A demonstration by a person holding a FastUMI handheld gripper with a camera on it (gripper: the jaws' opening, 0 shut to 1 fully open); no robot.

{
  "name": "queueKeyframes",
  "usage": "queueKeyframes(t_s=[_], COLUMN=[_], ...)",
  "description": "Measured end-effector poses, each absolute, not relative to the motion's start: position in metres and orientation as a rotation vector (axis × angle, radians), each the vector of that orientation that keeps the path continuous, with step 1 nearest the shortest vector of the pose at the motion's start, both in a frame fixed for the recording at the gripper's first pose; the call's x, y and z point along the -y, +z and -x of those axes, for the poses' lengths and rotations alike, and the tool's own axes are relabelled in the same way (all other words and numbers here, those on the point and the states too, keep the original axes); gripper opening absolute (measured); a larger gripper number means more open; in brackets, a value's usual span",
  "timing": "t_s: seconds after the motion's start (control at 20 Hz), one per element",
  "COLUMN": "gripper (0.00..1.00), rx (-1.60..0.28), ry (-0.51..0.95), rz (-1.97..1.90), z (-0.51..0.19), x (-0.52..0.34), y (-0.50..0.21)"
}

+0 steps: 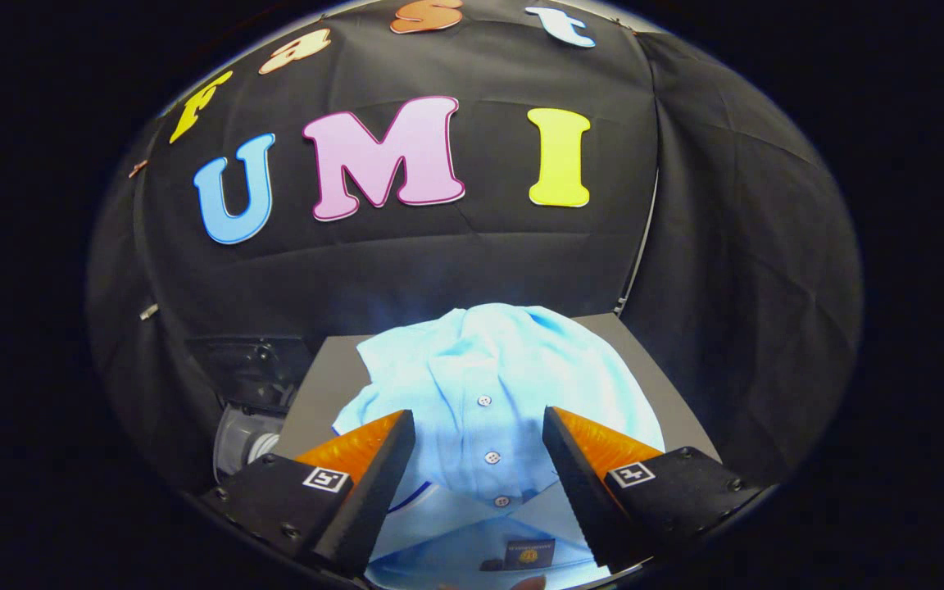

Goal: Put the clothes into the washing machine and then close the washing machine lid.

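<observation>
The gripper (478, 426) points forward, its two fingers (374, 483) spread wide apart, left and right, holding nothing.

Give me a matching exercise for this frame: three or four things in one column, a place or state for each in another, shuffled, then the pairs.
Things
1. shirt
2. gripper
3. grey table
4. washing machine

Places or states
A. open, fingers apart on either side of the button row
B. under the shirt
C. beside the table, past the left finger
D. light blue, spread out, collar nearest the fingers

Pairs: 1-D, 2-A, 3-B, 4-C
</observation>
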State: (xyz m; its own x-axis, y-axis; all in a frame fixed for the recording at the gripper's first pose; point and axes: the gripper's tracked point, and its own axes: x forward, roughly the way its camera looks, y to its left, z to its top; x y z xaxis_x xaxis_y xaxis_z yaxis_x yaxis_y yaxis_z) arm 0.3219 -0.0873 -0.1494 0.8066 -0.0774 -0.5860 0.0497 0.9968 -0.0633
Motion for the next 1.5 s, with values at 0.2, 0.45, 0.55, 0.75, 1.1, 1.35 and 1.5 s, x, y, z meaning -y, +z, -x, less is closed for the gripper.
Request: queueKeyframes(t_s=[0.2, 0.45, 0.55, 0.75, 1.1, 1.35, 1.5], gripper=[0.99, 0.53, 0.23, 0.16, 0.16, 0.16, 0.16], rx=[-0.710, -0.689, -0.682, -0.629, -0.498, -0.410, -0.381], ry=[-0.082, -0.071, -0.063, -0.098, -0.013, 0.157, 0.262], rz=[0.002, -0.065, -0.087, -0.148, -0.180, -0.230, -0.243], z=[-0.328, -0.327, -0.324, -0.324, -0.304, -0.278, -0.258], x=[0.088, 0.095, 0.093, 0.097, 0.050, -0.033, -0.091], y=[-0.182, -0.182, -0.174, -0.152, -0.065, -0.002, 0.023])
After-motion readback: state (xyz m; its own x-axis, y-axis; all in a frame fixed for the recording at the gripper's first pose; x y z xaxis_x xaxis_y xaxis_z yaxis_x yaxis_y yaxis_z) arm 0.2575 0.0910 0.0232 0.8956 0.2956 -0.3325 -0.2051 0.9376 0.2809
